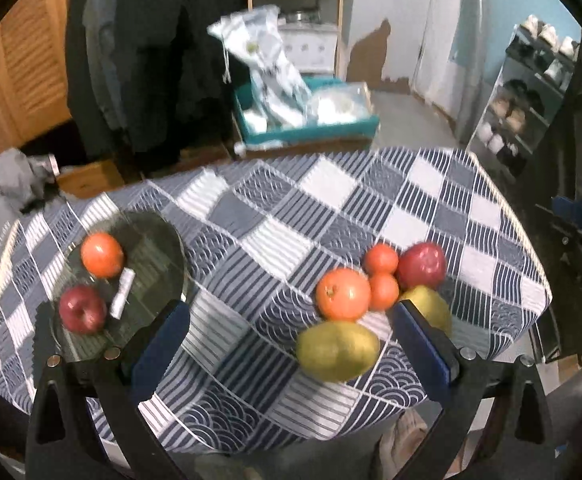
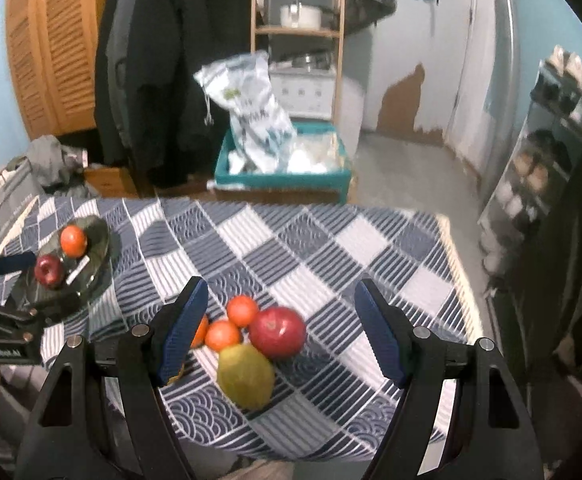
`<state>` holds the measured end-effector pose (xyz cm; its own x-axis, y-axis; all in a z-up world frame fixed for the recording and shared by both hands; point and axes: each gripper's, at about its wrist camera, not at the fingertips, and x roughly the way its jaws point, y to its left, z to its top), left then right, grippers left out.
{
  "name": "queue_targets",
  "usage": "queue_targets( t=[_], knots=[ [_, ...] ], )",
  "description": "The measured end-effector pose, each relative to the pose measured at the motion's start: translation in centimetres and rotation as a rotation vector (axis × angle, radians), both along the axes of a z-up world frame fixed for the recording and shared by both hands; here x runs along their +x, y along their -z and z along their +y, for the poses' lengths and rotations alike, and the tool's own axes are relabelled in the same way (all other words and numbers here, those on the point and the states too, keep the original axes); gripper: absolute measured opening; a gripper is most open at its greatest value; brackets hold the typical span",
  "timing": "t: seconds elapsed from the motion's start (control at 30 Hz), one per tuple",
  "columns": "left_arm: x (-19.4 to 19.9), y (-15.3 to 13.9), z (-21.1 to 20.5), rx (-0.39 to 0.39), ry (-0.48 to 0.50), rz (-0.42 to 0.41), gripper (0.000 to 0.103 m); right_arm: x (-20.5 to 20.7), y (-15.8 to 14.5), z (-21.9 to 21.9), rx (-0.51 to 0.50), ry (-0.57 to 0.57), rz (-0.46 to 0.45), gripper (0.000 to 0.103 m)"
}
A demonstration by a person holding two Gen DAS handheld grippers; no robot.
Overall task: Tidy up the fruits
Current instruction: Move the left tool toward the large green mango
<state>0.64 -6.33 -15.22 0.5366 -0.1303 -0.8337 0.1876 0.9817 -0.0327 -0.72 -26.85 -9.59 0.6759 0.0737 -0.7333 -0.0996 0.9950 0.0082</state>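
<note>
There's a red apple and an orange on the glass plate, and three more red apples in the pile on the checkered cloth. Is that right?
Not quite. The pile holds only one red apple, not three. The right wrist view shows it beside small oranges and a yellow-green fruit. The rest is right: the glass plate does carry a red apple and an orange, on the checkered cloth.

On a glass plate (image 1: 159, 240) at left: one orange (image 1: 102, 255), one red apple (image 1: 82, 308). Clustered at right on checked cloth: three oranges (image 1: 343, 294), red apple (image 1: 421, 265), two yellow-green pears (image 1: 337, 350).
</note>
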Motion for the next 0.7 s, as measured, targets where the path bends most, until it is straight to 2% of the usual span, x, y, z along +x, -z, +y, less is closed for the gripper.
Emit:
queue_targets(
  t=[0.2,0.53,0.7],
  knots=[
    [0.6,3.1,-1.2,0.035,0.018,0.076,0.102,0.8,3.1,-0.3,0.006,0.019,0.111,0.076],
    [1.2,6.6,-3.1,0.056,0.044,0.157,0.102,1.1,7.3,-0.3,0.005,0.009,0.211,0.076],
    [1.5,8.5,-4.1,0.095,0.071,0.196,0.102,1.3,8.0,-0.8,0.007,0.021,0.225,0.076]
  ],
)
